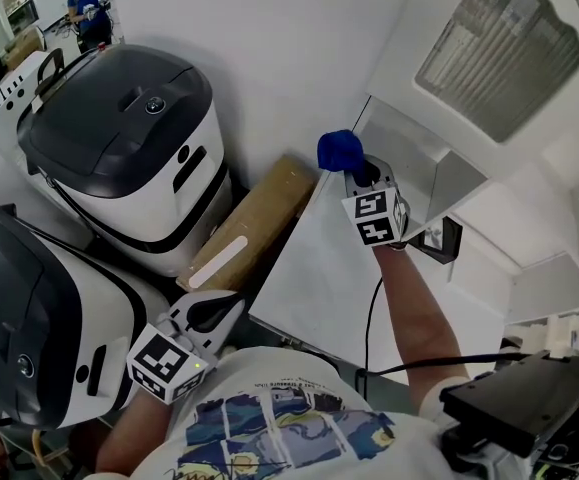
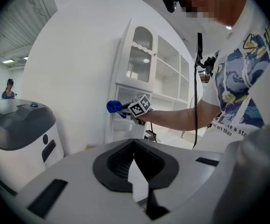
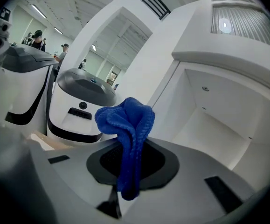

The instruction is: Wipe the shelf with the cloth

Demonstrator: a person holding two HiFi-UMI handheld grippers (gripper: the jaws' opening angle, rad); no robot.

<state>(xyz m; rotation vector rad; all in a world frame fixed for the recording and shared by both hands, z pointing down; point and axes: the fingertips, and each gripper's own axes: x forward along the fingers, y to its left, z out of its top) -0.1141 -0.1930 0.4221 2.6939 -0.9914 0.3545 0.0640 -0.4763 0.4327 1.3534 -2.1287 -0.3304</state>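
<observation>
A bunched blue cloth (image 1: 339, 150) is clamped in my right gripper (image 1: 357, 171), which is held up in front of the white cabinet's open shelf compartment (image 1: 439, 180). In the right gripper view the cloth (image 3: 128, 125) stands up out of the shut jaws of that gripper (image 3: 130, 169), with the white shelf recess (image 3: 214, 125) just ahead to the right. My left gripper (image 1: 212, 313) hangs low near the person's body, shut and holding nothing. The left gripper view shows its jaws (image 2: 134, 146) closed, and the cloth (image 2: 113, 107) and right gripper (image 2: 128, 110) far off by the cabinet (image 2: 165, 73).
Two large white and dark grey machines (image 1: 129, 138) (image 1: 29, 318) stand at the left. A long cardboard box (image 1: 254, 218) lies between them and the white counter top (image 1: 319, 288). A black cable (image 1: 372, 318) runs along the right arm. A person (image 1: 87, 8) stands far back.
</observation>
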